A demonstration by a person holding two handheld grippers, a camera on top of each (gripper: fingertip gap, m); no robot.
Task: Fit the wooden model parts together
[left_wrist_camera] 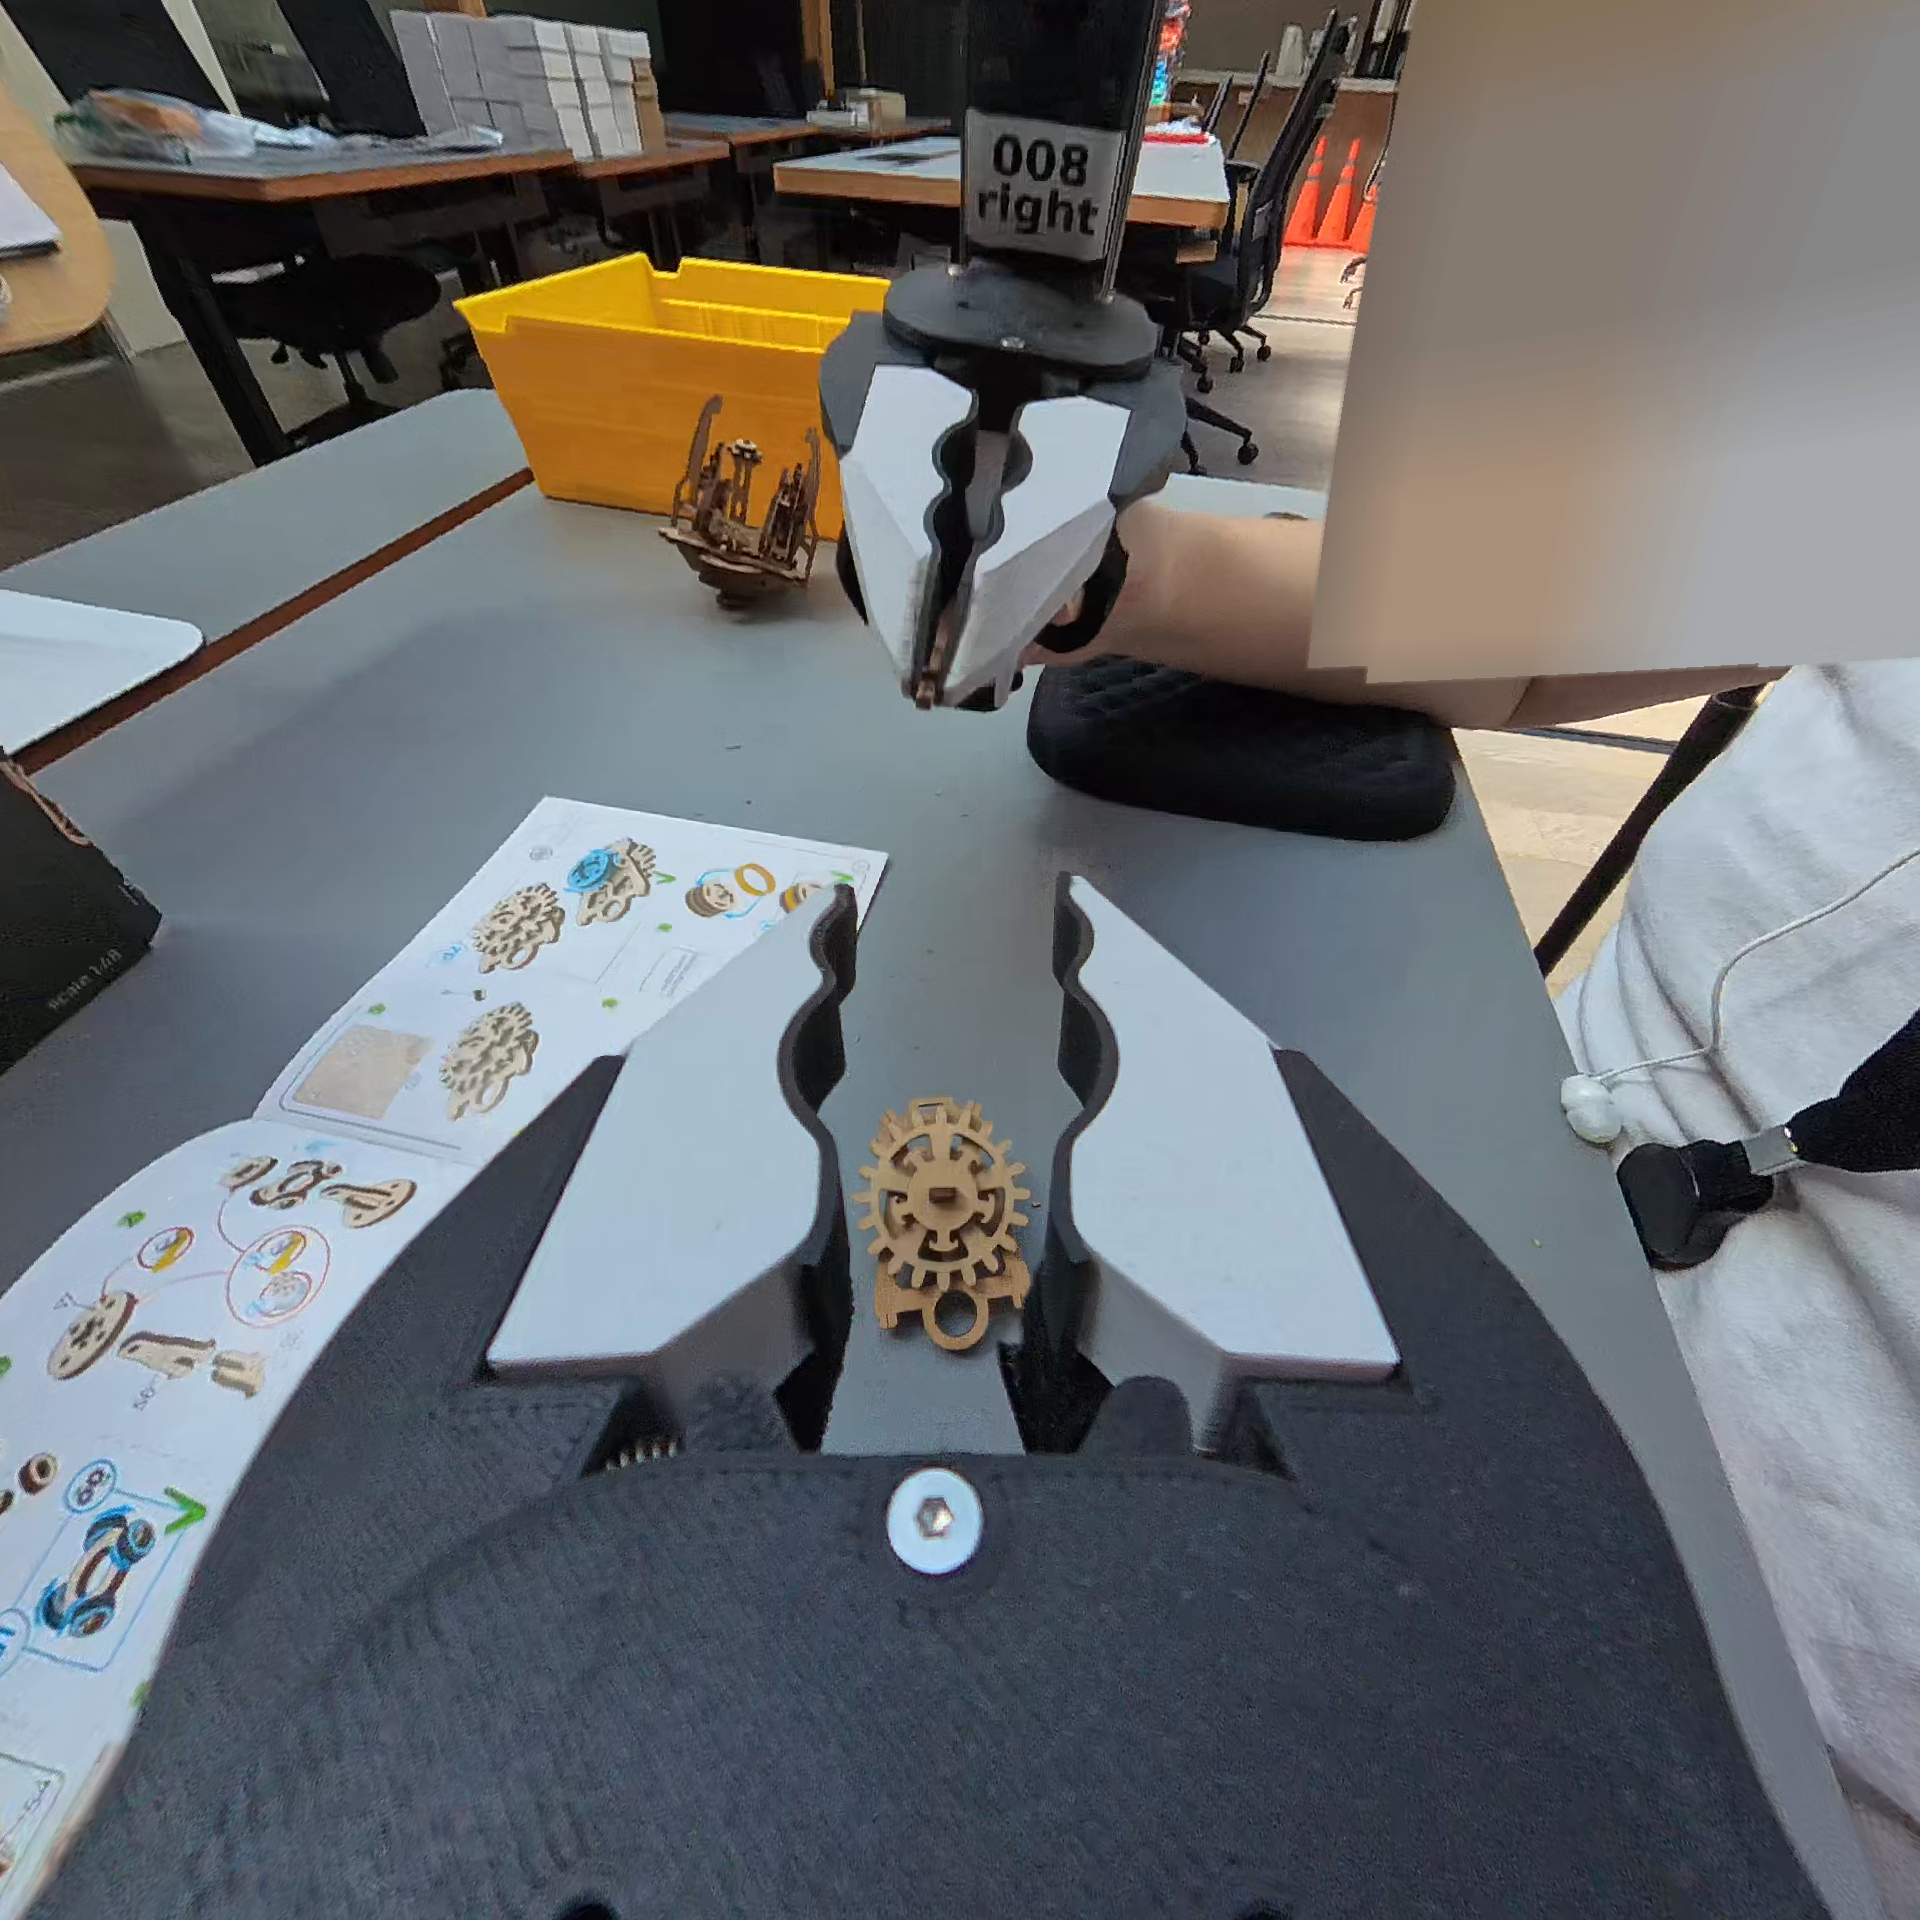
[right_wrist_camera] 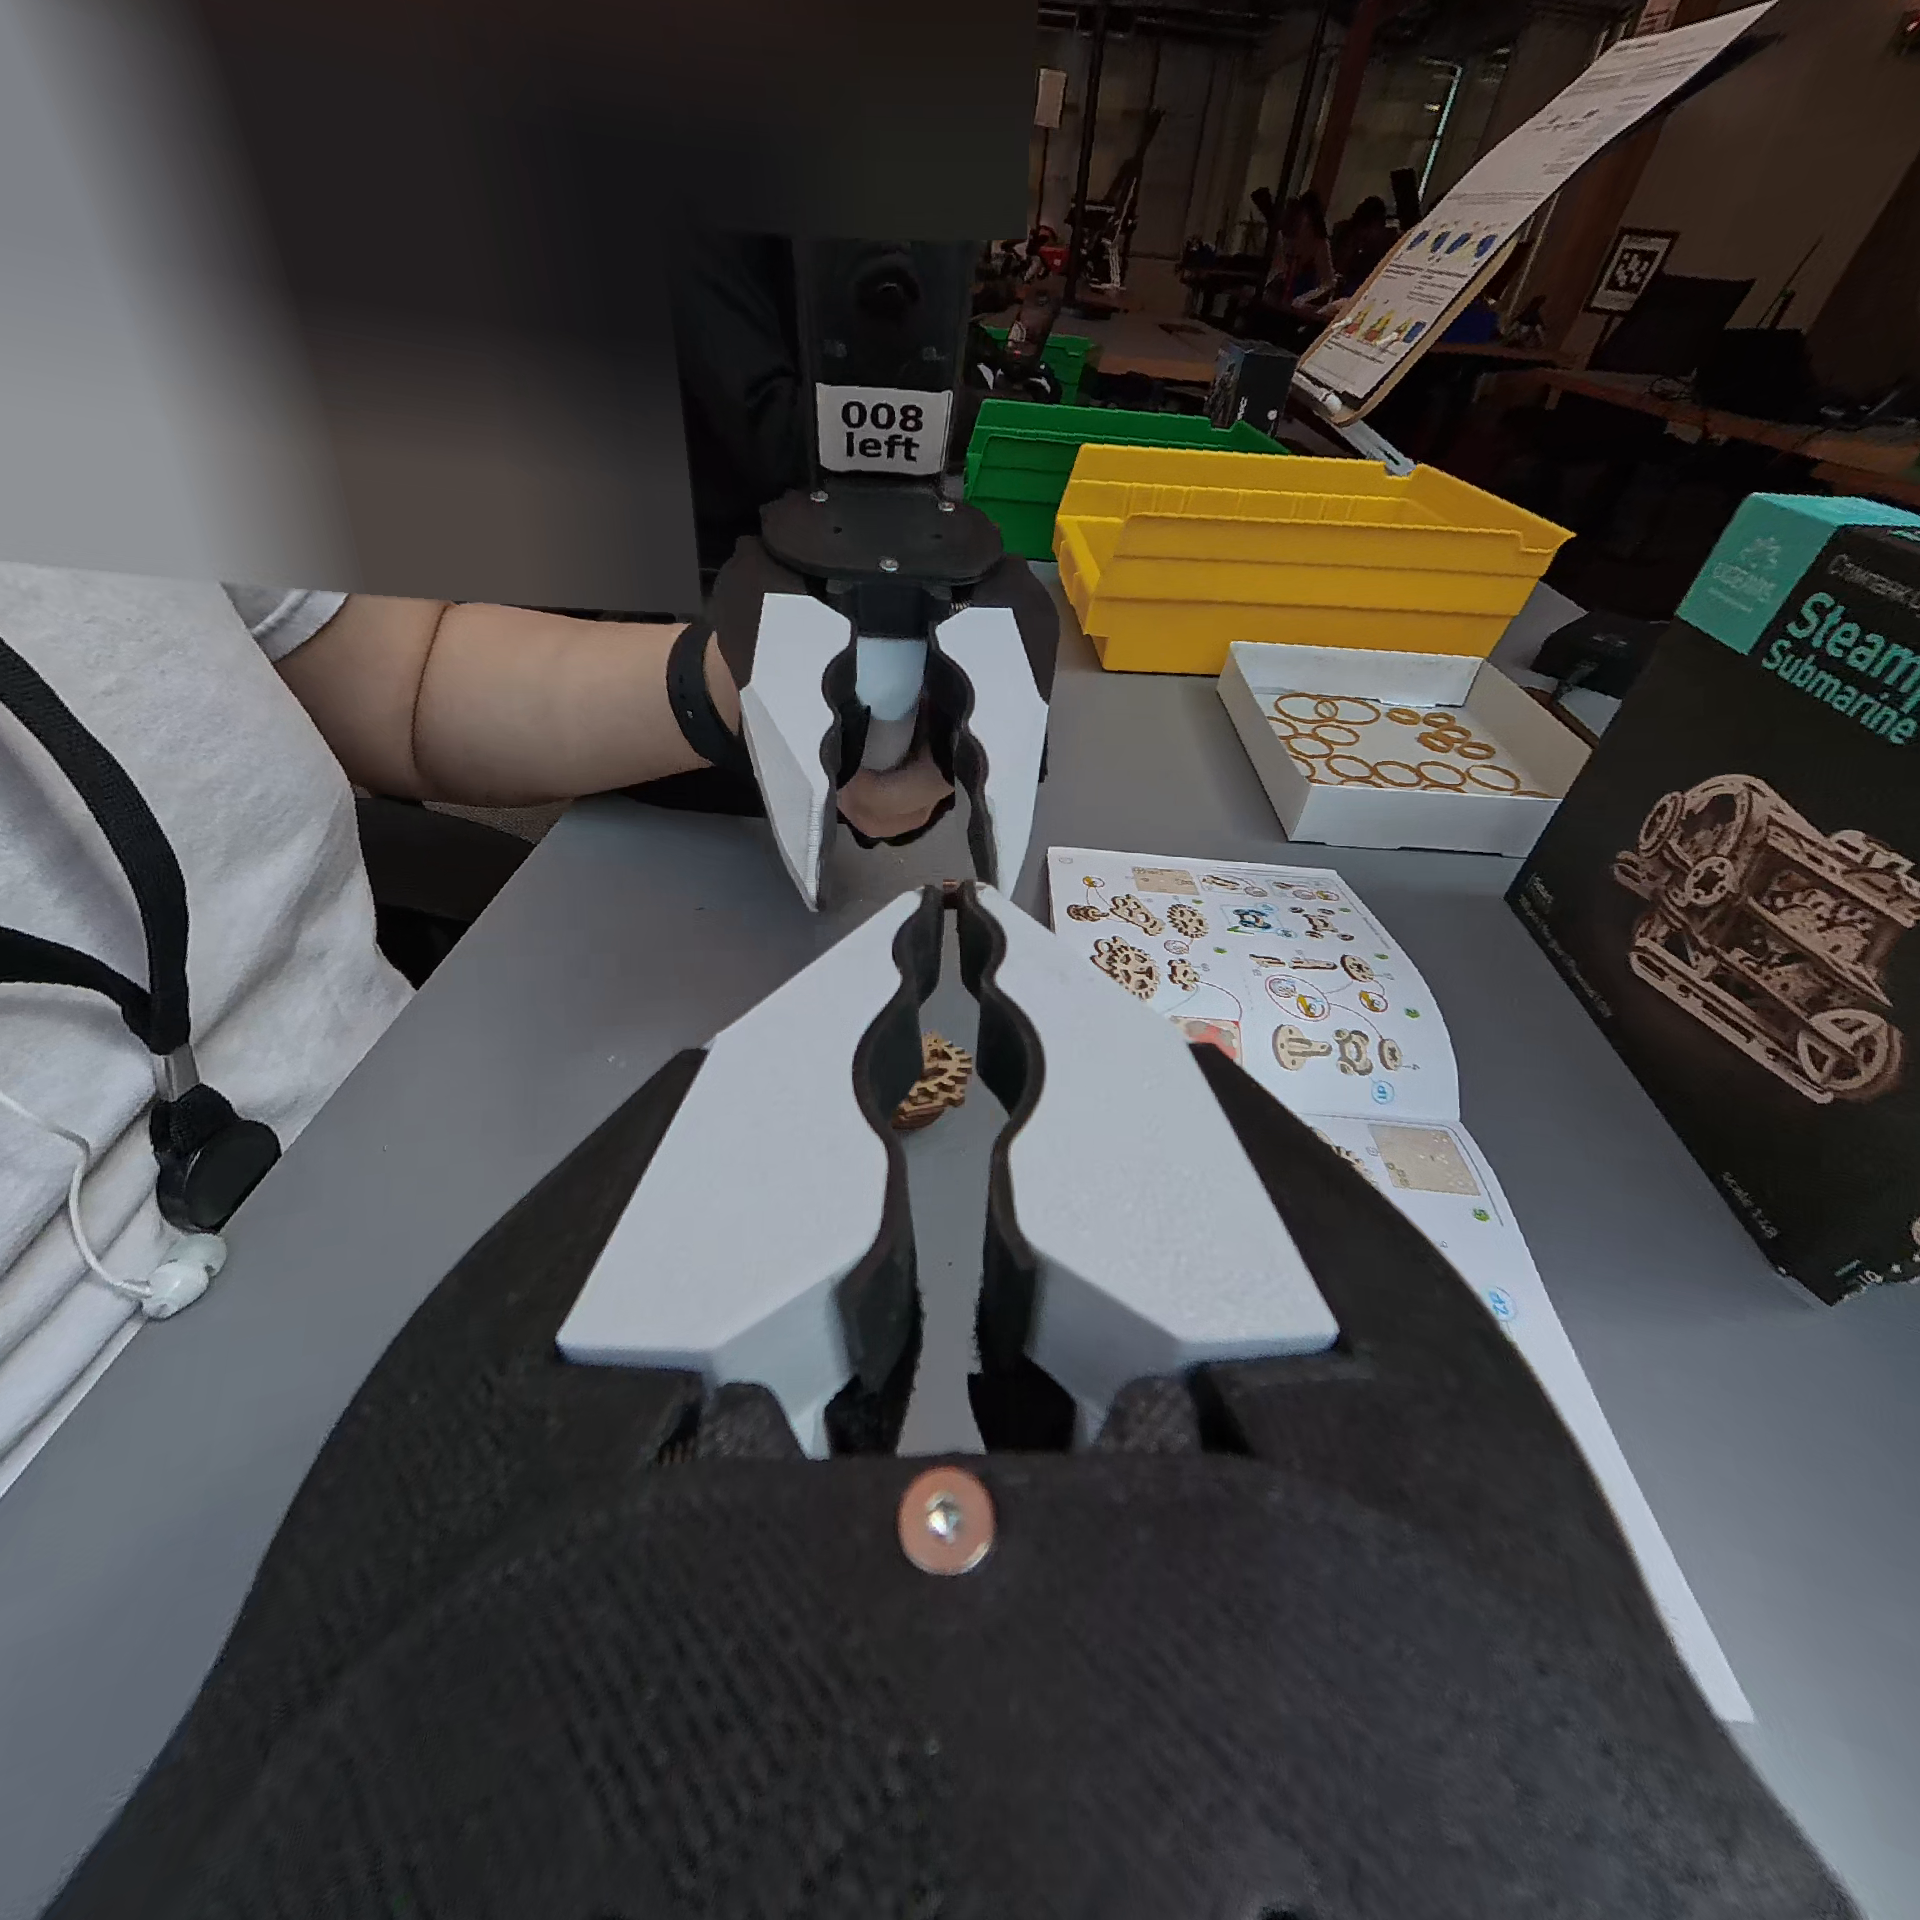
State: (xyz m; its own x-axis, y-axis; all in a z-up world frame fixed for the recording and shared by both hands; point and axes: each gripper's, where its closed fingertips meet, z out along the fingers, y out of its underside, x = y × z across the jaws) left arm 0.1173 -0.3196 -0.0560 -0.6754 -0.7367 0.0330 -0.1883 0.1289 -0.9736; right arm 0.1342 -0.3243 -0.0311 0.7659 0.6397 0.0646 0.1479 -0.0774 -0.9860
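A wooden gear assembly [left_wrist_camera: 943, 1221] lies flat on the grey table [left_wrist_camera: 520, 707], between the fingers of my left gripper [left_wrist_camera: 956, 899], which is open and hangs just above it without touching. My right gripper [left_wrist_camera: 935, 691] faces it from the far side, held above the table. It is shut on a small brown wooden piece [left_wrist_camera: 924, 686] at its tips. In the right wrist view the right gripper [right_wrist_camera: 951, 896] is shut, with the small piece [right_wrist_camera: 948, 886] showing at the tips. The gear assembly [right_wrist_camera: 935, 1081] shows through the gap between its fingers. The open left gripper [right_wrist_camera: 902, 883] is just beyond.
An open instruction booklet [left_wrist_camera: 447, 1039] lies left of the gear. A partly built wooden model [left_wrist_camera: 743, 520] stands before a yellow bin [left_wrist_camera: 644, 384]. A black cushion [left_wrist_camera: 1236, 748] lies under the person's forearm. A white tray of wooden rings [right_wrist_camera: 1392, 821] and the kit box [right_wrist_camera: 1756, 894] are on the right. Less than 4 cm separates the two grippers' tips.
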